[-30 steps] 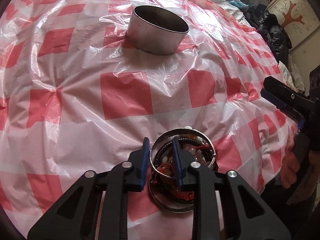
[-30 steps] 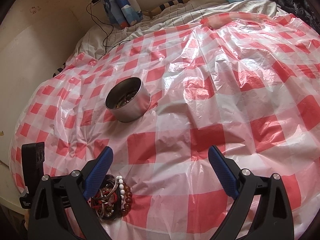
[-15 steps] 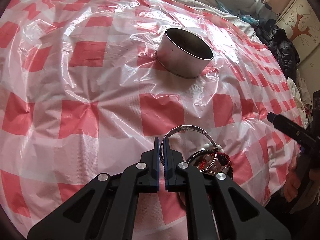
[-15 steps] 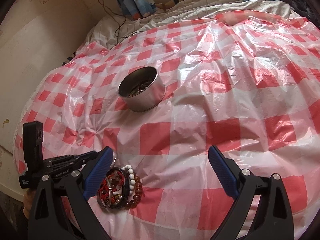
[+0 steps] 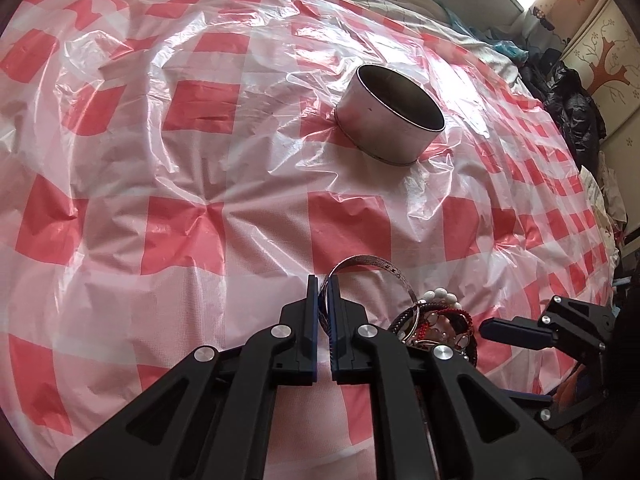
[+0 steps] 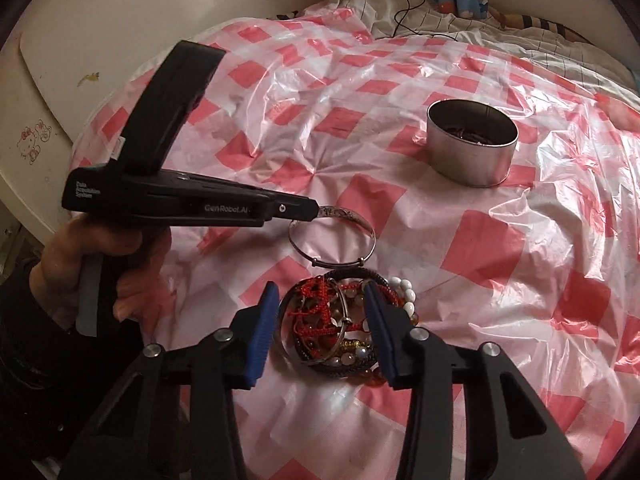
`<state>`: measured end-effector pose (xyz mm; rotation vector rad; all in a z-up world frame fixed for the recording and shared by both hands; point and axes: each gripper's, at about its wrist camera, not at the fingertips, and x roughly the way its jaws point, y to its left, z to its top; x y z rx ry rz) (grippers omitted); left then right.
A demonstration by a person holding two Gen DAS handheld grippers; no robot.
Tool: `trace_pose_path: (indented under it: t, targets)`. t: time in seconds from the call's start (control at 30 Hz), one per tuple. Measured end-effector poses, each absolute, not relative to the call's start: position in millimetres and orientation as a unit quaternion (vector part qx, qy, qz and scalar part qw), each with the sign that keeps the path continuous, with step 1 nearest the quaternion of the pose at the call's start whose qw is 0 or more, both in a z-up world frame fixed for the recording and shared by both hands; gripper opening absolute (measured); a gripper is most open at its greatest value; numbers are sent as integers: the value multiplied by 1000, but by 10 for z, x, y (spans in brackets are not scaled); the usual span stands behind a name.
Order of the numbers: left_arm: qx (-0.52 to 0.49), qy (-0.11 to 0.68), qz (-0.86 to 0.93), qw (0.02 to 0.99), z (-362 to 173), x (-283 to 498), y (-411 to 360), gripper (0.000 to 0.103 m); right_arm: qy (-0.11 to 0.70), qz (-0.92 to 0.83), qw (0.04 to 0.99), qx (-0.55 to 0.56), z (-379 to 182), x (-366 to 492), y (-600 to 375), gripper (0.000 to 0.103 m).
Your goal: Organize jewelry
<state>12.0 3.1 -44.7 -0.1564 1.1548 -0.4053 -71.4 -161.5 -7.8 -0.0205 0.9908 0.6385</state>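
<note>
My left gripper [image 5: 324, 294] is shut on a silver bangle [image 5: 376, 266], pinching its rim. The right wrist view shows this left gripper [image 6: 316, 212] side-on, with the bangle [image 6: 352, 228] sticking out just beyond the heap. A heap of beaded and red-cord bracelets [image 6: 328, 324] lies on the checked sheet, near the bottom right as the left wrist sees the heap [image 5: 440, 326]. My right gripper [image 6: 320, 308] hangs over the heap with its jaws closing, one finger on each side of it. A round metal tin [image 6: 472, 148] stands farther back with some jewelry inside; from the left wrist the tin [image 5: 390, 120] shows only its wall.
A red-and-white checked plastic sheet [image 5: 200, 208] covers the bed. Pale bedding and a black cable [image 6: 404, 4] lie at the far end. A cream board [image 6: 80, 40] stands along the left. Dark clothes [image 5: 576, 108] are piled on the right. A hand [image 6: 100, 248] holds the left gripper.
My left gripper closed on the silver bangle and drew it away from the heap. My right gripper swung over the heap, rolled, and its jaws narrowed from wide open.
</note>
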Motion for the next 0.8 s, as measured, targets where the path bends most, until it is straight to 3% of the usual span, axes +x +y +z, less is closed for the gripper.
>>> trace_pose_path:
  t: [0.23, 0.47, 0.57, 0.7, 0.8]
  targets:
    - [-73, 546, -187, 814, -488, 131, 60, 4, 487, 299, 821, -18, -213, -664, -1560, 18]
    - [-73, 547, -186, 813, -510, 140, 50, 4, 521, 305, 797, 39, -324, -535, -1686, 17]
    - [-71, 549, -186, 812, -521, 144, 43, 4, 529, 306, 788, 71, -354, -497, -1757, 25]
    - [-69, 551, -185, 811, -548, 154, 20, 4, 532, 314, 784, 61, -380, -501, -1682, 25]
    - [-69, 552, -185, 810, -561, 160, 11, 4, 523, 315, 790, 52, -343, -521, -1655, 9]
